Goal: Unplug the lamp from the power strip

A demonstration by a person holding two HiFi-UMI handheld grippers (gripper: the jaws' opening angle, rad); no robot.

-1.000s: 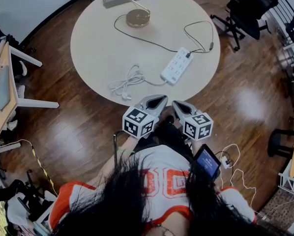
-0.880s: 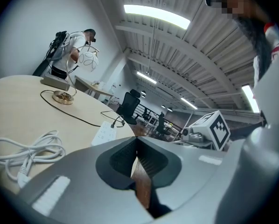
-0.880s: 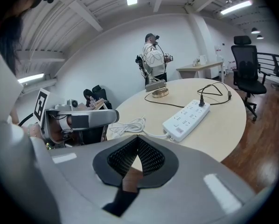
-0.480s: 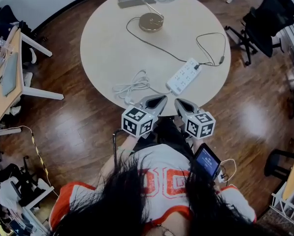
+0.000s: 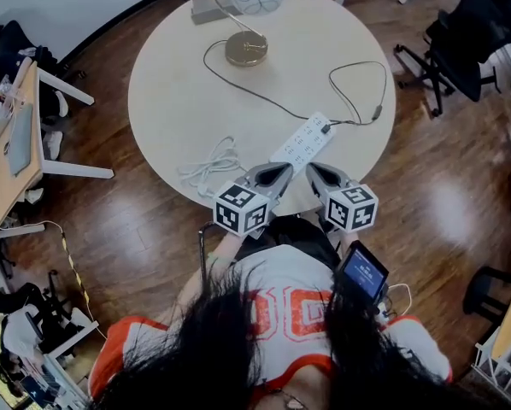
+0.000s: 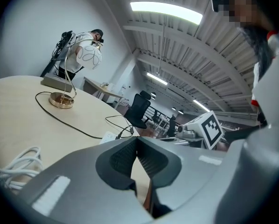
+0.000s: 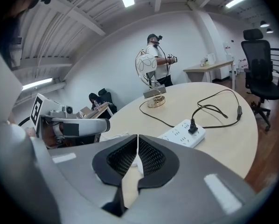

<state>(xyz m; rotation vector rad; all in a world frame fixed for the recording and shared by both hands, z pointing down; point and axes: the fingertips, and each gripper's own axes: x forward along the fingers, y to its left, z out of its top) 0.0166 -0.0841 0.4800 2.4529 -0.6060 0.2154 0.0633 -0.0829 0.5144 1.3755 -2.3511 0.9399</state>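
White power strip [image 5: 302,143] well nearer than the globe lamp [image 5: 247,7] on round cream table [image 5: 179,84], long axis slanting near-left to far-right, black plug [image 5: 324,128] in far end; dark wood floor [image 5: 153,229], office chair [image 5: 452,41] beyond; left gripper [image 5: 277,173] pinched closed, empty; right gripper [image 5: 315,174] barely starting to part, nothing between.
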